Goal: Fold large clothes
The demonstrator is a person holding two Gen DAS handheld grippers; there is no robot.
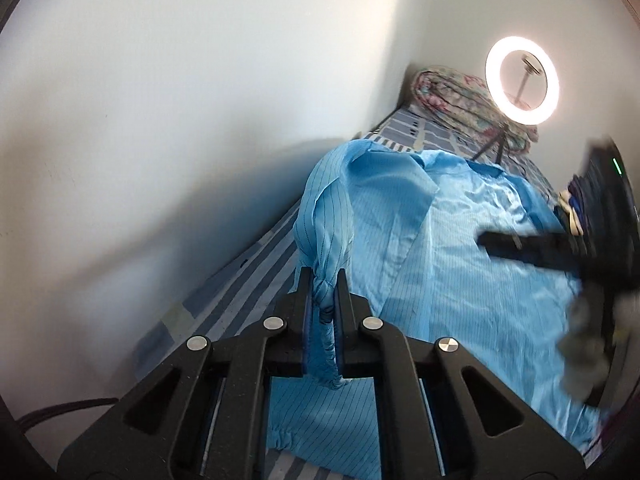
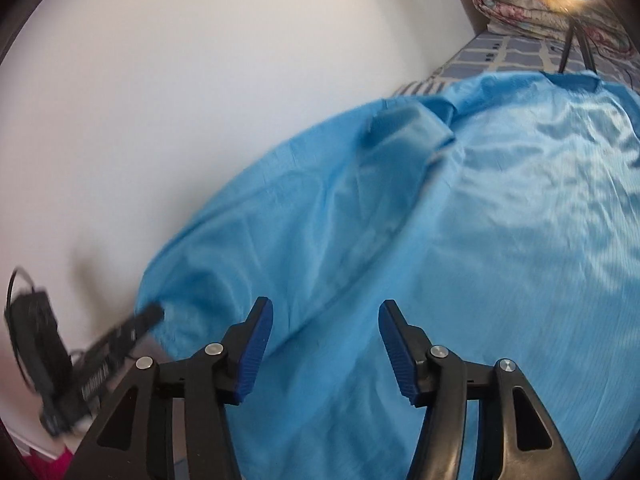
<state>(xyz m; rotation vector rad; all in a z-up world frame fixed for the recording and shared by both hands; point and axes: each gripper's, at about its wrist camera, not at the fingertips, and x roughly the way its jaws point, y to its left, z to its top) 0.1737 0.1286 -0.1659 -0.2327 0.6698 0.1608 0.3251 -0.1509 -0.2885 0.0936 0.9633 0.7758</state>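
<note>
Two black grippers: the left gripper [image 1: 323,280] pinches a bunched sleeve cuff of the glossy, pinstriped blue garment [image 1: 460,280]. The right gripper [image 2: 326,320] (ribbed blue pads) hovers spread apart above it.

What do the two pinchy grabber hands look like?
Both look alike. The left gripper is black plastic with bright blue ribbed pads on the inside of its fingers, and round silver bolts at the joints. Its arms have triangle-shaped holes. The right gripper is the same: black, blue ribbed pads, silver bolts. No sleeves show.
</note>
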